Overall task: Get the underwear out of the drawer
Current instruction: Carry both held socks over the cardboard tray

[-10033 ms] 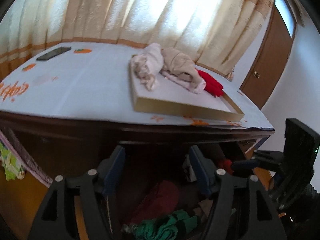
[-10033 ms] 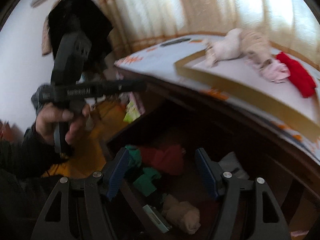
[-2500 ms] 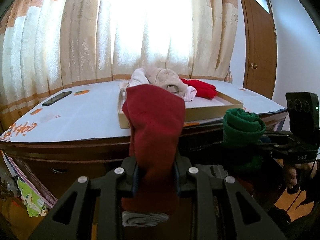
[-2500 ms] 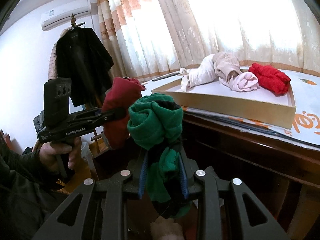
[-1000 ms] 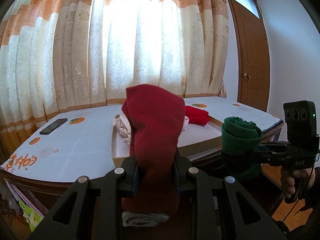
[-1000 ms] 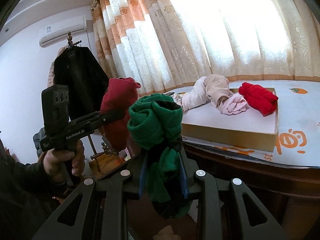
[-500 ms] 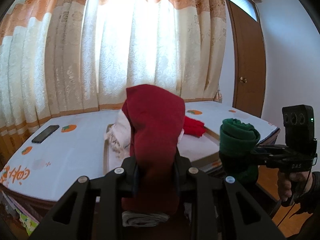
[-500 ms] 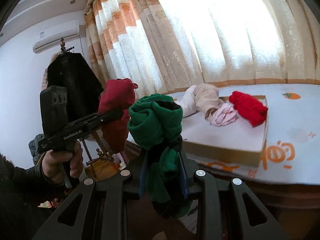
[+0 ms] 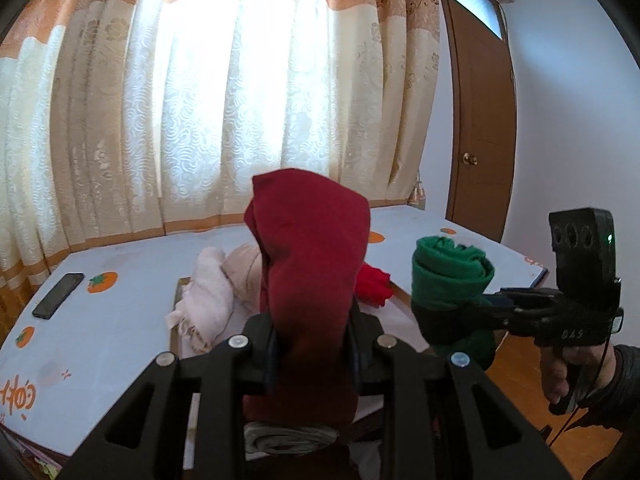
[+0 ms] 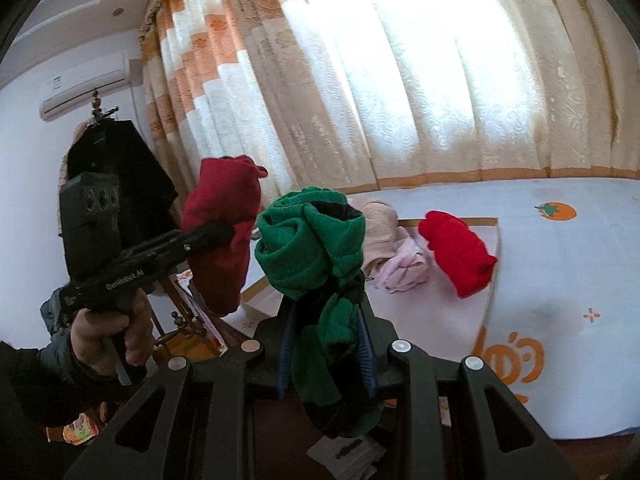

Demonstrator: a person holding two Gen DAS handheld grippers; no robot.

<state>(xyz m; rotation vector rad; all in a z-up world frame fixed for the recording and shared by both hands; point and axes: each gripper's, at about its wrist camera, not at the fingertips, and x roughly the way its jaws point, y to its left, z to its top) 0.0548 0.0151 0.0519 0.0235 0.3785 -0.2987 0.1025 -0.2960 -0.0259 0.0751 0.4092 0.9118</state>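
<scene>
Two garments are held up, one in each gripper. The left gripper [image 9: 312, 344] is clenched on a dark red piece of underwear [image 9: 310, 264] that stands up through the centre of the left wrist view and hangs down below the fingers. In the right wrist view that same red bundle sits at centre left, beside the person's left hand [image 10: 108, 332] on the handle. The right gripper [image 10: 326, 344] is clamped on a rolled green piece of underwear [image 10: 312, 248], which fills the middle of its own view and shows again at right of centre in the left wrist view.

Behind both garments lies a white-covered tabletop [image 10: 560, 280] printed with orange fruit. A shallow tray [image 10: 490, 220] rests on it, holding a pale pink and beige heap of clothes [image 10: 396, 256] and a bright red folded garment [image 10: 456, 252]. A dark phone [image 9: 58, 290] lies at the left edge of the tabletop in the left wrist view. Patterned curtains [image 9: 240, 100] fill the upper half of both frames.
</scene>
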